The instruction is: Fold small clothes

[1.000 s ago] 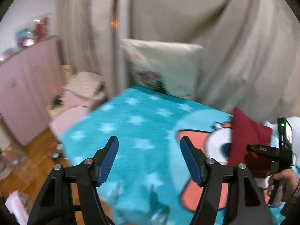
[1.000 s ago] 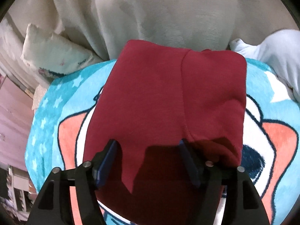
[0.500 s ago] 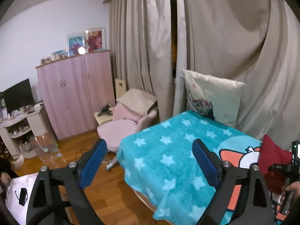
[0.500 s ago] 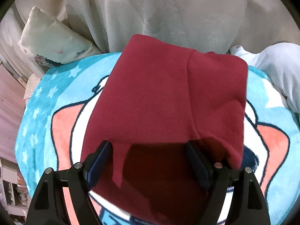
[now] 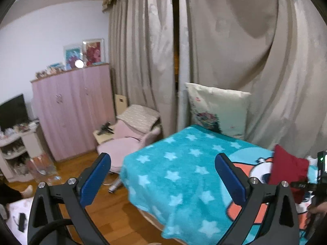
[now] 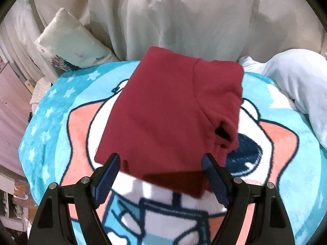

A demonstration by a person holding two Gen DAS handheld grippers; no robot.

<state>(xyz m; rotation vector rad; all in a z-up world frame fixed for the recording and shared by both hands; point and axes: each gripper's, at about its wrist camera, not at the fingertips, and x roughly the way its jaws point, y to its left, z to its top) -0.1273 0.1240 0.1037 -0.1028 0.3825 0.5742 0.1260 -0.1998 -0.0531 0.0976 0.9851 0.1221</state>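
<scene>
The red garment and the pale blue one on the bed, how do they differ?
The red garment lies folded into a flat rectangle at the middle of the blanket; the pale blue garment sits unfolded in a loose heap at the right edge. The red one is dark, the blue one nearly white. Both rest on the blanket, untouched by either gripper.

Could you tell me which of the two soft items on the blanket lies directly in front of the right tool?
The folded dark red garment; the pale blue one lies bunched, off to its right.
</scene>
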